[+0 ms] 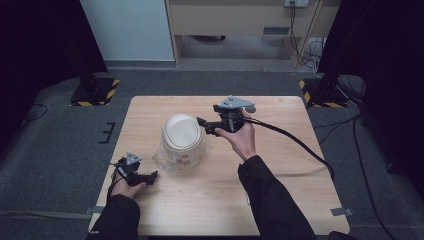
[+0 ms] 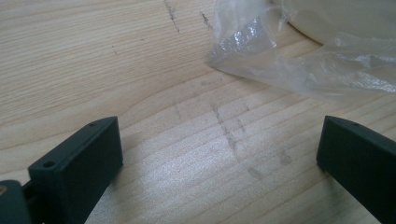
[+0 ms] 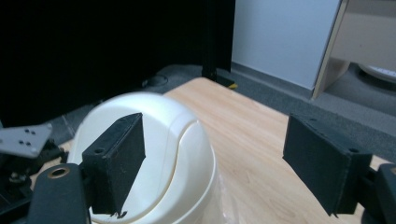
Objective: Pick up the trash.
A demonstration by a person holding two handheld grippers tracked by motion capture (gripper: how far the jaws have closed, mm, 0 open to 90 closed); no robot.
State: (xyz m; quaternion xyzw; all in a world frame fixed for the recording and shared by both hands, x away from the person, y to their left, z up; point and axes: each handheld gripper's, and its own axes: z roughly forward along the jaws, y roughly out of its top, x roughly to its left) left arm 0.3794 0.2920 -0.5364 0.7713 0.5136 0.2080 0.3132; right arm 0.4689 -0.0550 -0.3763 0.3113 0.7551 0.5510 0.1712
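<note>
A white pot with a domed white lid (image 1: pixel 182 136) stands in the middle of the wooden table (image 1: pixel 280 165), with a crumpled clear plastic bag (image 1: pixel 165 161) around its base. My right gripper (image 1: pixel 202 126) hangs open just to the right of the pot's top, nothing between its jaws. In the right gripper view the lid (image 3: pixel 163 154) rises behind the left jaw of that gripper (image 3: pixel 215 135). My left gripper (image 1: pixel 151 175) rests open low over the table's front left. Its own view shows that gripper (image 2: pixel 219 135) facing bare wood, the bag (image 2: pixel 280 56) just beyond.
A black cable (image 1: pixel 300 145) trails from the right gripper across the table's right half and off its edge. Grey carpet surrounds the table, with black stands on hazard-striped bases (image 1: pixel 95 90) at both far corners. A wooden cabinet (image 1: pixel 240 20) stands at the back.
</note>
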